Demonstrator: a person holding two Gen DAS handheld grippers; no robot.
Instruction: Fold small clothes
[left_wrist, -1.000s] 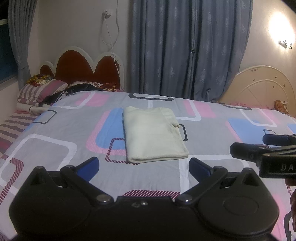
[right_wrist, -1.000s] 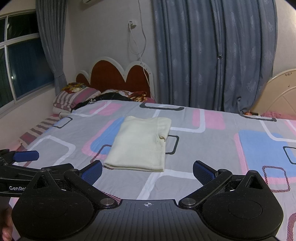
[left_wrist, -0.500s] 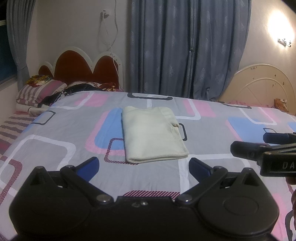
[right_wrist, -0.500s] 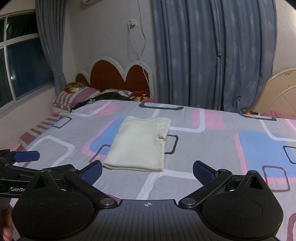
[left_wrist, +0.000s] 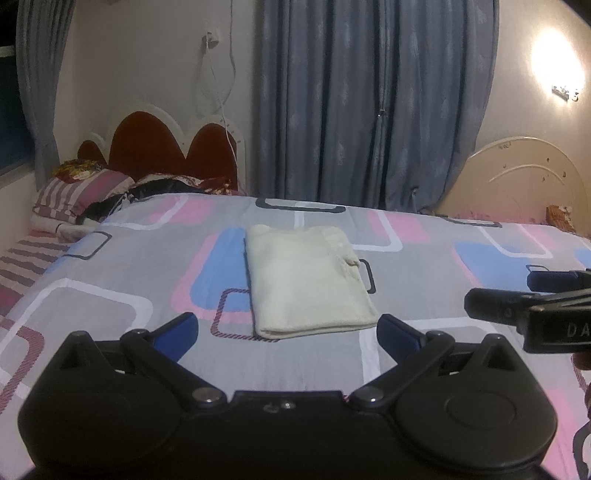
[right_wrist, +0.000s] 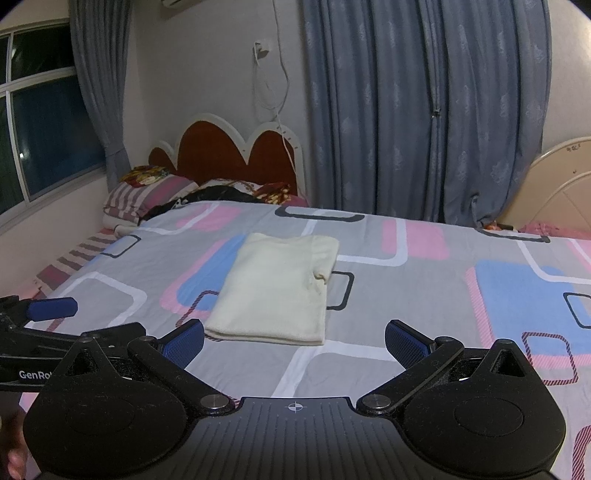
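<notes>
Cream garment (left_wrist: 308, 282), folded to a flat rectangle with doubled layers showing at its near edge, lies mid-bed on the patterned bedsheet (left_wrist: 110, 295), a small flap sticking out on its right side. Looks soft, light and limp, likely to sag and slide open if lifted by one layer. Best pinched through both layers at the two near corners. Left gripper (left_wrist: 286, 330) and right gripper (right_wrist: 293, 338) both hover short of it, blue fingers (right_wrist: 184, 339) spread wide, holding nothing.
</notes>
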